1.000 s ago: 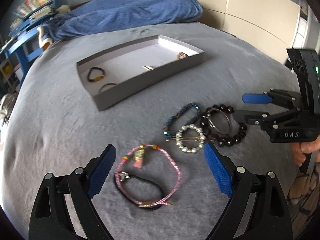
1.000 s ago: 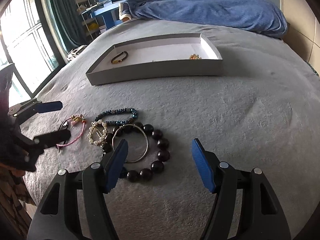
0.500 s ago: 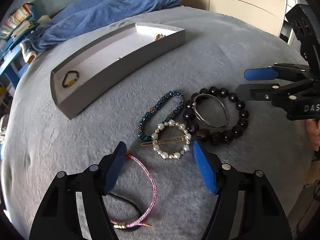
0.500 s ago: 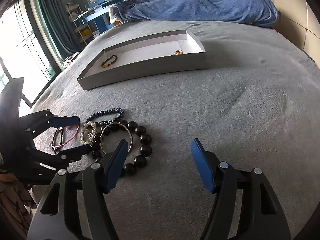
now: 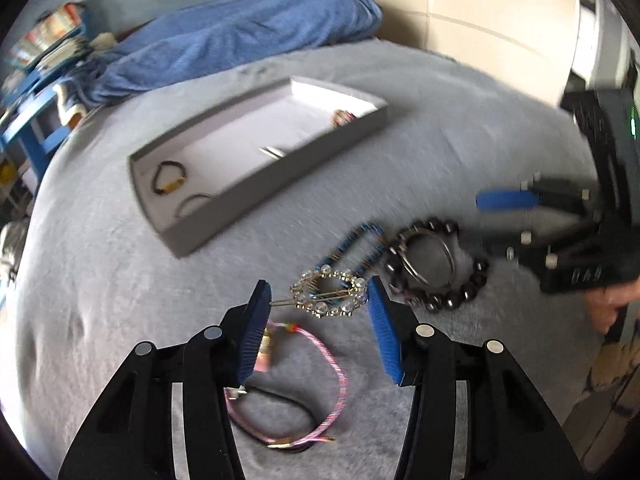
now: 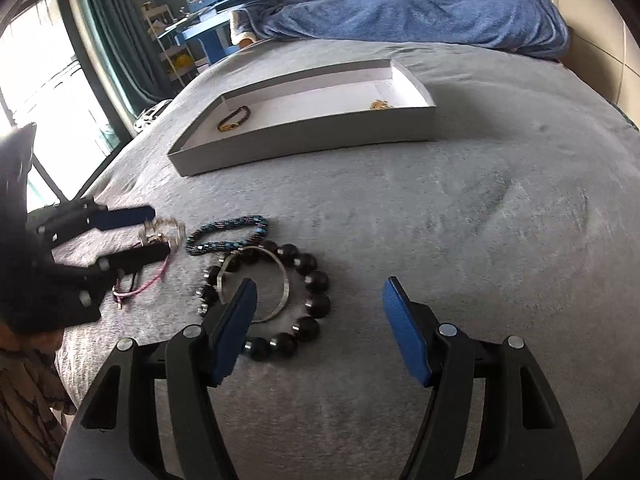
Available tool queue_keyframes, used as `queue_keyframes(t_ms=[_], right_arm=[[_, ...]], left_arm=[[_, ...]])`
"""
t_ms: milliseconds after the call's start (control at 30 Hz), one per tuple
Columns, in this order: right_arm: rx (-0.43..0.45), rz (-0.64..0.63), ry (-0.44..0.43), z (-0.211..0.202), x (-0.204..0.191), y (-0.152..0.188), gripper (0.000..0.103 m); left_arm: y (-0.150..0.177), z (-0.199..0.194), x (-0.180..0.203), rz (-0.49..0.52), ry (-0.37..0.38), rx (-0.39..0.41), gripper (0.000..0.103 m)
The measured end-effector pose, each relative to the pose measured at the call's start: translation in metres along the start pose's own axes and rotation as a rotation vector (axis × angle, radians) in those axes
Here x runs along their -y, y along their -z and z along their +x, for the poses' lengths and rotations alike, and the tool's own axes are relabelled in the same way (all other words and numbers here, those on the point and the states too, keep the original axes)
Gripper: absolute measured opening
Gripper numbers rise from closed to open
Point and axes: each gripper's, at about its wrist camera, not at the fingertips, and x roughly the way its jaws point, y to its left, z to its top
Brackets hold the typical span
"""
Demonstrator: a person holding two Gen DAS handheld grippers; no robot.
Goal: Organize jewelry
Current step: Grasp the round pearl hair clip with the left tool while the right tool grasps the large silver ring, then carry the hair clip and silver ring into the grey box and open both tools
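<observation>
My left gripper [image 5: 318,292] has its jaws closing on a pearl hair clip [image 5: 328,294], and the clip's ends touch both blue pads. A pink cord bracelet [image 5: 340,380] and a black cord [image 5: 280,398] lie under it on the grey bed cover. To the right lie a blue beaded bracelet [image 5: 356,240], a dark bead bracelet [image 6: 316,304] and a silver bangle [image 6: 286,280]. My right gripper [image 6: 319,284] hangs open just over the dark beads, holding nothing. The grey tray [image 6: 304,144] stands further back with a dark bracelet [image 6: 234,118] and a gold piece [image 6: 378,104] in it.
A blue blanket [image 6: 420,4] is heaped behind the tray. A window [image 6: 40,100] and blue shelves [image 6: 216,0] stand at the left in the right wrist view. The bed cover drops off past the jewelry on the near side. A person's hand [image 5: 608,304] holds the right gripper.
The left jaws have narrowed a lot and moved from over the pink bracelet onto the pearl clip. The right gripper has stayed open above the dark beads.
</observation>
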Motion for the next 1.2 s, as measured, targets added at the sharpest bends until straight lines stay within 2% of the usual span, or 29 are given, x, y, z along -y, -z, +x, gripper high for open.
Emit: queue_keyframes(t_ms=[333, 667, 1033, 1100, 1133, 1200], right_arm=[[-0.023, -0.043, -0.035, 0.009, -0.02, -0.001, 0.059], [0.001, -0.047, -0.062, 0.009, -0.033, -0.011, 0.058], [-0.06, -0.055, -0.058, 0.029, -0.033, -0.01, 0.057], [-0.06, -0.055, -0.058, 0.033, -0.033, -0.01, 0.053], [-0.06, -0.055, -0.06, 0.034, -0.033, -0.011, 0.047], [-0.06, -0.061, -0.055, 0.035, -0.034, -0.011, 0.047]], left_arm=[[-0.008, -0.021, -0.034, -0.098, -0.025, 0.058, 0.051], [-0.002, -0.028, -0.036, -0.099, -0.026, 0.062, 0.051], [-0.003, -0.026, -0.033, -0.085, -0.021, 0.057, 0.051], [-0.003, -0.026, -0.033, -0.085, -0.02, 0.056, 0.051], [-0.003, -0.026, -0.033, -0.085, -0.019, 0.055, 0.051], [-0.003, -0.027, -0.033, -0.084, -0.019, 0.057, 0.051]])
